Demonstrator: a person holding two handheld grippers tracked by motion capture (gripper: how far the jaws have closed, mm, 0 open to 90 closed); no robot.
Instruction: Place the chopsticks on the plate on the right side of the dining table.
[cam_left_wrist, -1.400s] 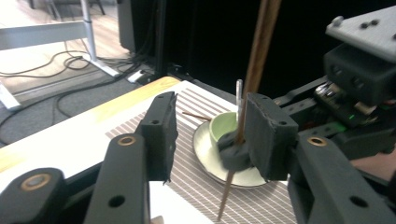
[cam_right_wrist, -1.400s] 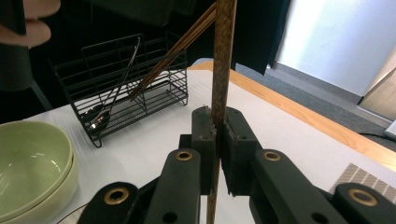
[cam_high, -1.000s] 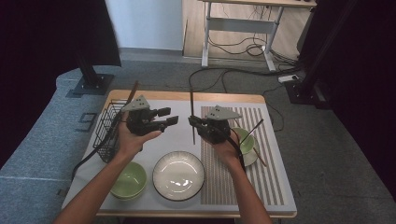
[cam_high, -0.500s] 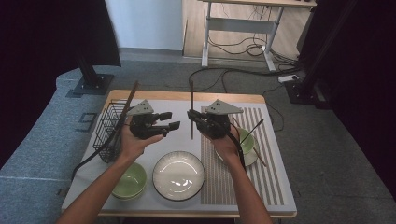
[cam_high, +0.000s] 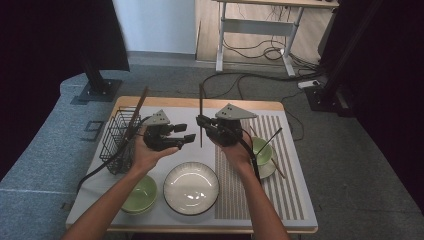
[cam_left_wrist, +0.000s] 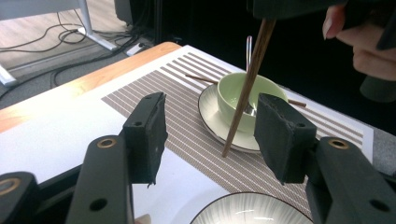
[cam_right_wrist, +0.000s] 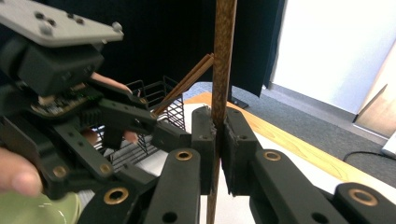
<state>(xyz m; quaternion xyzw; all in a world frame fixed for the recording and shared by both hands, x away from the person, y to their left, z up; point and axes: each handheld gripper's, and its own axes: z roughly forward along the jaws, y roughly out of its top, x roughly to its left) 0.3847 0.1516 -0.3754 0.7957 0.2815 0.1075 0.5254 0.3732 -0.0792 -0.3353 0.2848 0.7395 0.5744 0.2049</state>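
Your left gripper hangs released beside the wire basket, its jaws having just been opening with nothing between them. Your right gripper is clenched on the chopstick, held upright above the table. Treat it as light, stiff and smooth: grip mid-shaft, firmly, or it may pivot. No readable labels or writing.

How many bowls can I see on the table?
3: a light green ceramic bowl front left, a wide white ribbed bowl front centre, and a small green bowl on a saucer at right.
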